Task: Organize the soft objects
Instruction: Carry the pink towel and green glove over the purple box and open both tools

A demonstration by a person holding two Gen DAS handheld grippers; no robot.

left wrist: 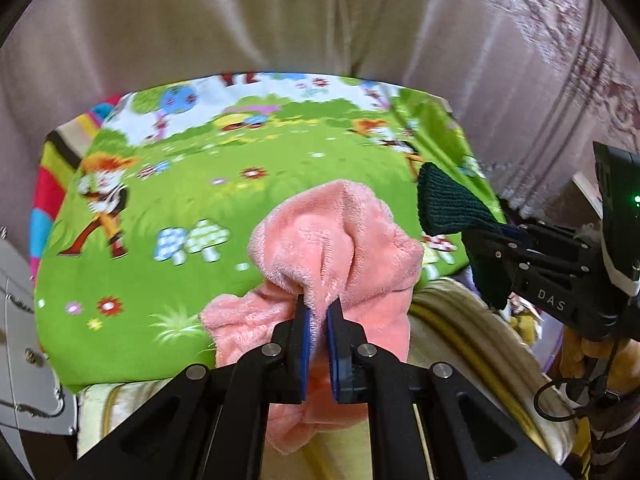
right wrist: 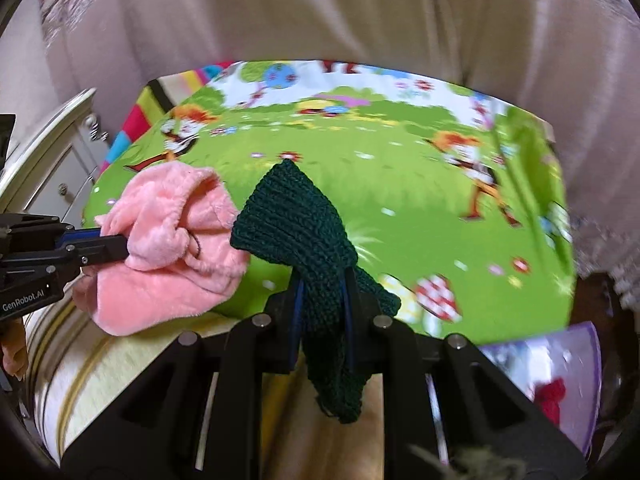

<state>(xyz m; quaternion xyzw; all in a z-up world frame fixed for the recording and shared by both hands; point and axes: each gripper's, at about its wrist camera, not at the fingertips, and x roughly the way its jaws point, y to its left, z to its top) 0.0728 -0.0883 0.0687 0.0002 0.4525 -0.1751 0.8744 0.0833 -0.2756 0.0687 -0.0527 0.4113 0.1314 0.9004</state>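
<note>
Pink plush cloth [left wrist: 332, 240] in left gripper [left wrist: 319, 312]

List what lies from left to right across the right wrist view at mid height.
White cabinet → left gripper → pink plush cloth in its jaws → dark green knit piece → cartoon play mat → curtain.

Pink plush cloth [left wrist: 332, 236], green knit [right wrist: 296, 220], both claw-held.
</note>
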